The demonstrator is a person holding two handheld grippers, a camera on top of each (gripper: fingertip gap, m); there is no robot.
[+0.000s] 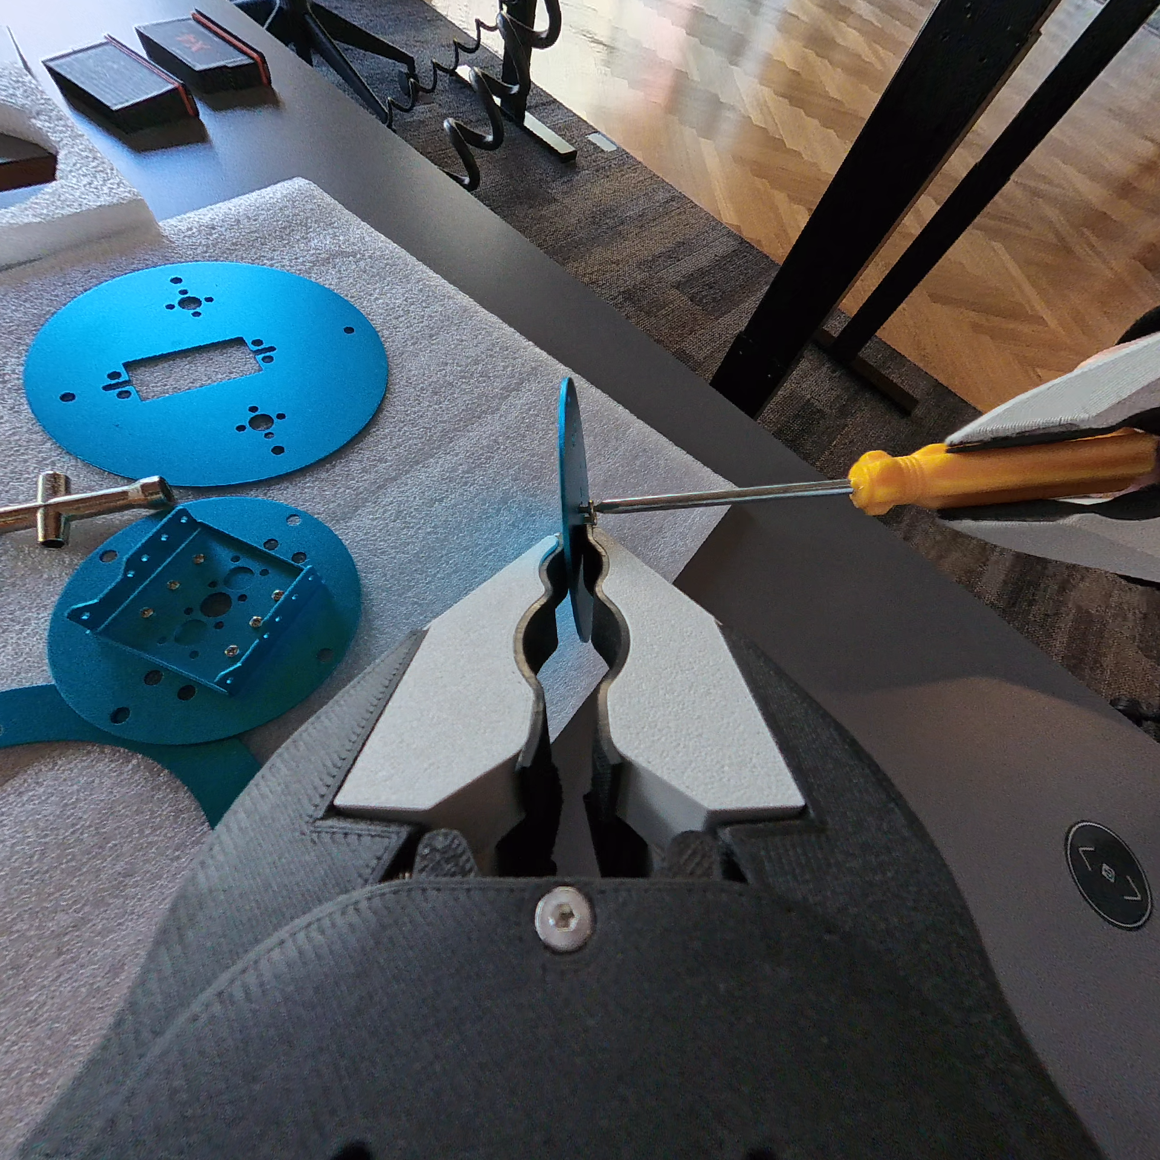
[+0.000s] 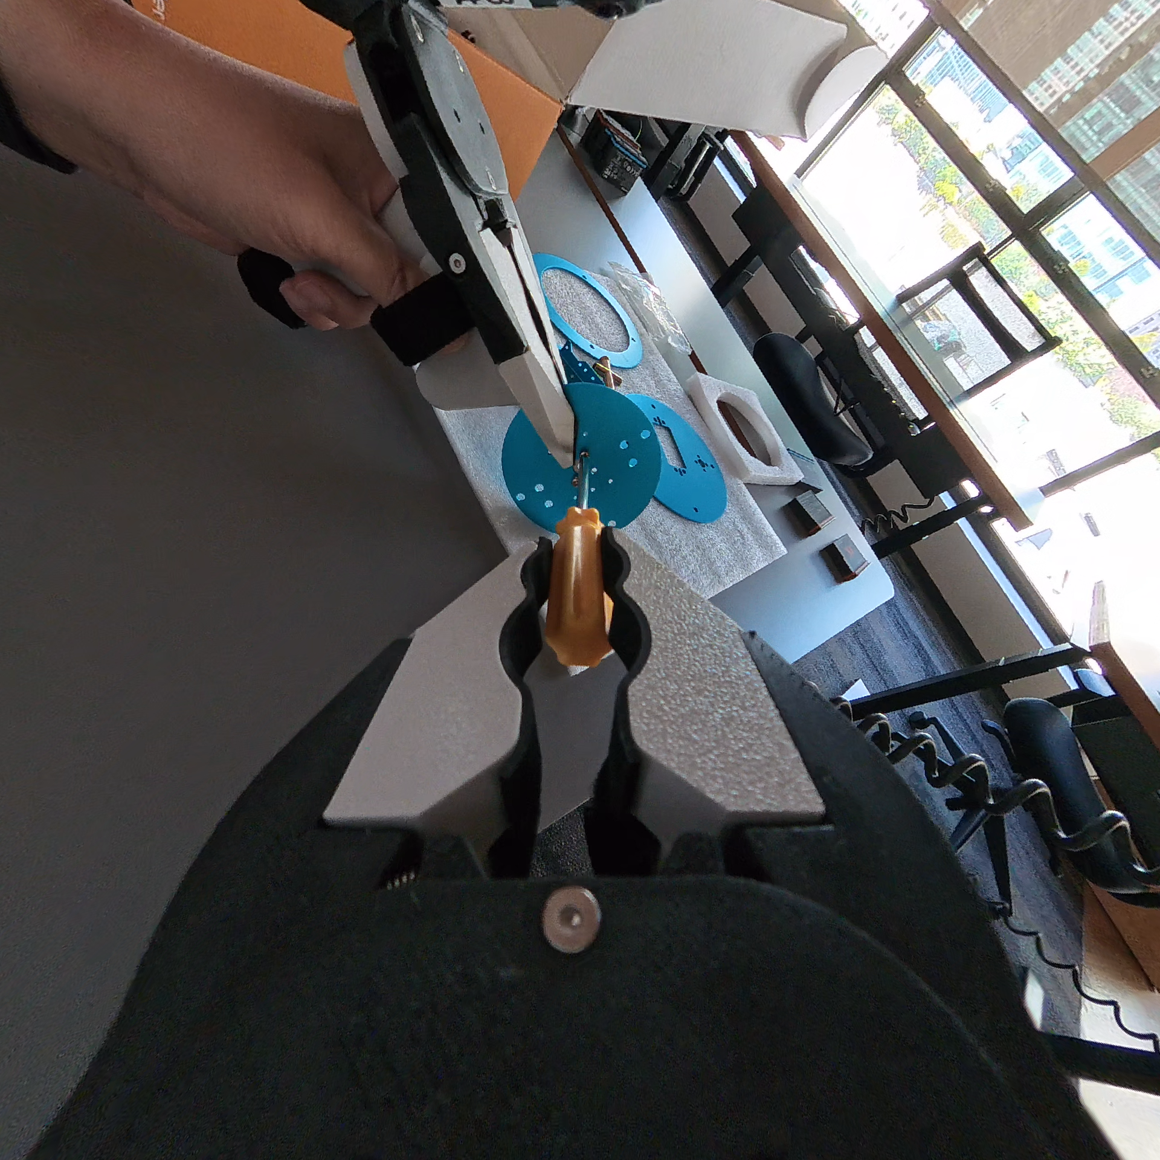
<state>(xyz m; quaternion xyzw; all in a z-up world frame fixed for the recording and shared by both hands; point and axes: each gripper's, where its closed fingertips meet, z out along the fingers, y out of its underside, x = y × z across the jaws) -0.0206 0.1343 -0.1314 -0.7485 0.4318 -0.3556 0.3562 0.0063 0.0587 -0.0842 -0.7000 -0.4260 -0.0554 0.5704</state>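
My left gripper [image 1: 576,552] is shut on a blue round metal plate [image 1: 572,464] and holds it upright on edge above the foam sheet. In the right wrist view the same plate [image 2: 602,464] faces me, with the left gripper [image 2: 562,439] clamped on its upper left. My right gripper [image 2: 574,552] is shut on the yellow handle of a screwdriver [image 2: 577,596]. The screwdriver [image 1: 979,467] comes in from the right and its tip touches a small screw [image 1: 590,506] on the plate.
On the grey foam sheet [image 1: 439,402] lie a large blue disc with a rectangular cutout [image 1: 301,402], a blue disc with a bracket [image 1: 201,618], a blue ring [image 1: 207,769] and a metal cross wrench [image 1: 81,505]. Two black boxes [image 1: 157,69] sit farther back. The table edge [image 1: 628,320] runs close on the right. The left gripper's tips are roughly 10 cm from the right gripper's. To reach the metal cross wrench [image 1: 81,505] in a straight line is about 15 cm for my left fingers, about 25 cm for my right.
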